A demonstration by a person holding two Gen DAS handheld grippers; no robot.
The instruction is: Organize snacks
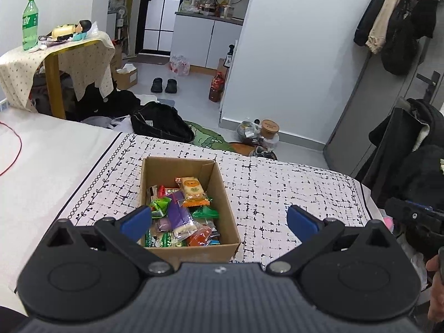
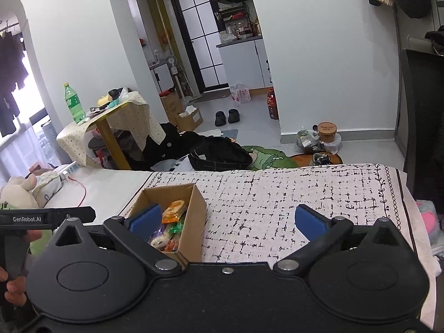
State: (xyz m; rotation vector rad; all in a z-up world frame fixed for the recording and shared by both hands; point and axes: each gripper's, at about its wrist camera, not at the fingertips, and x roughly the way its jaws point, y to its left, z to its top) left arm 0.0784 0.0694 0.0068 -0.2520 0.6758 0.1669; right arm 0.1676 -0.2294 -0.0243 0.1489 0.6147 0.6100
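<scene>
An open cardboard box (image 1: 226,208) stands on a black-and-white patterned cloth (image 1: 277,183) and holds several wrapped snacks (image 1: 183,213), with an orange-and-cream packet (image 1: 193,190) on top. My left gripper (image 1: 219,220) is open and empty, held above the box's near end. In the right wrist view the box (image 2: 194,216) sits at lower left with snacks (image 2: 170,227) showing inside. My right gripper (image 2: 227,220) is open and empty, above the cloth (image 2: 277,194) just right of the box; its left pad overlaps the box.
A small draped table (image 1: 83,55) with a green bottle (image 1: 30,25) stands at far left. Black clothing (image 1: 161,122), shoes (image 1: 164,85) and containers (image 1: 269,130) lie on the floor beyond the cloth's far edge. A plush toy (image 2: 19,191) lies at left.
</scene>
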